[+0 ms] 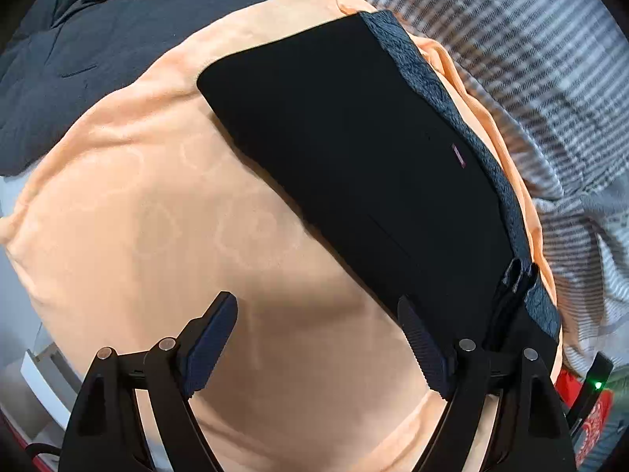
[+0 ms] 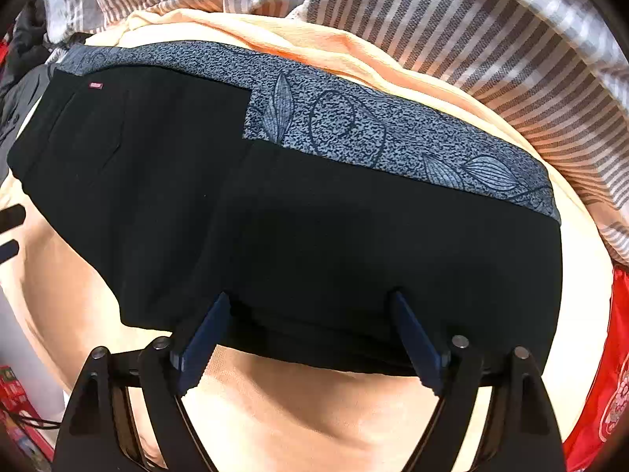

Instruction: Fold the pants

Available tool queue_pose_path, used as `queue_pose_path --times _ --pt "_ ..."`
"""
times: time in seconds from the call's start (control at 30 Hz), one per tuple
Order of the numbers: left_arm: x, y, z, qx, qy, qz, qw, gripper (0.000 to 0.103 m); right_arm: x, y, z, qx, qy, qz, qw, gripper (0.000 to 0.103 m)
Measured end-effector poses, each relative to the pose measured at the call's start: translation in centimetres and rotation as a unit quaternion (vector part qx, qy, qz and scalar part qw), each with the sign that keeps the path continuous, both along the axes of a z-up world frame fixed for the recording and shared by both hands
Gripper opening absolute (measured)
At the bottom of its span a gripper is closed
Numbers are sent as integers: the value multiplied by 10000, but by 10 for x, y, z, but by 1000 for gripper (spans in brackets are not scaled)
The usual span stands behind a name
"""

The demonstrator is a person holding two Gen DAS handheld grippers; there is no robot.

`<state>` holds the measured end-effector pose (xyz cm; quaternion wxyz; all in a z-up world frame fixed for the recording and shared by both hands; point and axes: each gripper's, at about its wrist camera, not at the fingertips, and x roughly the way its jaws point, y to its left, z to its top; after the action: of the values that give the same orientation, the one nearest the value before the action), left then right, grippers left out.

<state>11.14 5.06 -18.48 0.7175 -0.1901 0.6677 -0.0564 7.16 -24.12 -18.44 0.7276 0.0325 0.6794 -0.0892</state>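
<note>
The black pants lie folded flat on an orange blanket, with a grey-blue patterned band along their far edge. My left gripper is open and empty, over the blanket just beside the pants' near corner. In the right wrist view the pants fill the middle, with the leaf-patterned band behind. My right gripper is open, its fingers spread at the pants' near folded edge, holding nothing.
A grey-and-white striped quilt lies behind the blanket and also shows in the right wrist view. A dark grey coat with buttons lies at the left. Red fabric sits at the right edge.
</note>
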Motion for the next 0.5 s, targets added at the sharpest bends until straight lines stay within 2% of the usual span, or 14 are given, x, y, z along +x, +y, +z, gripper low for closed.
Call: queue_pose_path --times 0.13,0.3,0.5 --pt "8 6 -5 -226 -86 102 9997 85 1 7 -7 -134 62 99 9998 91" --pt "26 20 -20 -712 -142 470 9963 85 0 10 -8 -46 21 61 10000 91" --pt "41 15 -23 -1099 -347 401 9925 85 -2 8 -7 -58 -9 31 10000 91"
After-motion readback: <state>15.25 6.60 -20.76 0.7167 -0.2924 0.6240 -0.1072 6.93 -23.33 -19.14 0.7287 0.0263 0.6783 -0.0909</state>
